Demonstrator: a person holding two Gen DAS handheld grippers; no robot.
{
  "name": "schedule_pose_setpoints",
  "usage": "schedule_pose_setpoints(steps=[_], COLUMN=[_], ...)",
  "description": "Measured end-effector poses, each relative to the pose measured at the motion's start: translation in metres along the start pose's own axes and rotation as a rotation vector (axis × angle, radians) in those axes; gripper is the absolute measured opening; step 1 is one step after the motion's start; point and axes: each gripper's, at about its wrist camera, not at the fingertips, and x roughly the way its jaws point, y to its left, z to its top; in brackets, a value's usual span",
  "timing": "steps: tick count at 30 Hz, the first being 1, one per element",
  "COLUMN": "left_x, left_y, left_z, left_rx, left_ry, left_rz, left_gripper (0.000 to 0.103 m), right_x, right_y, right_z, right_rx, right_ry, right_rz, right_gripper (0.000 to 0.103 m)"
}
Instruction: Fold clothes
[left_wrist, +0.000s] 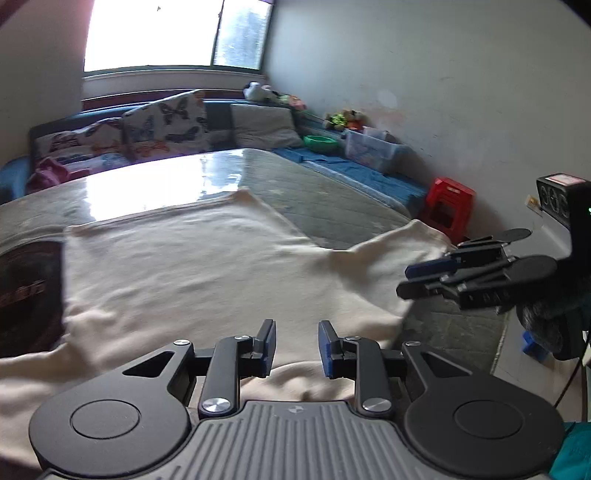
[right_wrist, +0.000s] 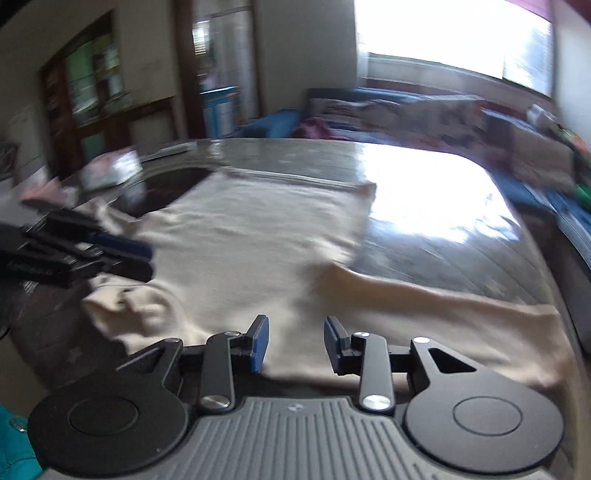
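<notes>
A cream long-sleeved top (left_wrist: 192, 266) lies spread flat on a glossy grey table (left_wrist: 325, 199). One sleeve (left_wrist: 402, 247) stretches out to the right. My left gripper (left_wrist: 296, 345) is open and empty, just above the near edge of the top. My right gripper (left_wrist: 413, 280) comes in from the right, near that sleeve, with a narrow gap between its fingers. In the right wrist view the top (right_wrist: 251, 240) lies ahead, its sleeve (right_wrist: 461, 314) runs right, and my right gripper (right_wrist: 295, 345) is open and empty above the near edge. My left gripper (right_wrist: 144, 258) shows at the left.
A dark round inset (left_wrist: 29, 291) sits in the table at the left. A sofa with butterfly cushions (left_wrist: 159, 125) and a window stand behind. A red stool (left_wrist: 448, 206) and a clear box (left_wrist: 373, 151) stand at the right wall. Boxes (right_wrist: 110, 170) lie on the table's far left.
</notes>
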Motion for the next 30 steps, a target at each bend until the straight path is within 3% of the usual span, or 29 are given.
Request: schedule_pose_setpoints(steps=[6, 11, 21, 22, 24, 30], left_x=[0.036, 0.047, 0.054, 0.055, 0.056, 0.056], left_y=[-0.032, -0.039, -0.043, -0.043, -0.044, -0.044], left_z=[0.005, 0.004, 0.001, 0.001, 0.000, 0.001], left_rx=[0.065, 0.077, 0.078, 0.078, 0.079, 0.084], left_ry=[0.025, 0.044, 0.065, 0.067, 0.071, 0.071], left_rz=[-0.069, -0.083, -0.084, -0.085, -0.085, -0.087], left_gripper=[0.027, 0.027, 0.027, 0.027, 0.027, 0.029], right_x=[-0.013, -0.014, -0.012, -0.010, -0.006, -0.020], right_y=[-0.069, -0.109, -0.136, -0.136, -0.136, -0.140], right_z=[-0.023, -0.035, -0.038, -0.037, -0.037, -0.025], right_rx=[0.233, 0.341, 0.467, 0.465, 0.450, 0.430], right_ry=[-0.010, -0.033, -0.110, -0.115, -0.120, -0.186], right_rz=[-0.188, -0.296, -0.382, -0.388, -0.407, -0.414], right_gripper=[0.033, 0.032, 0.032, 0.030, 0.010, 0.002])
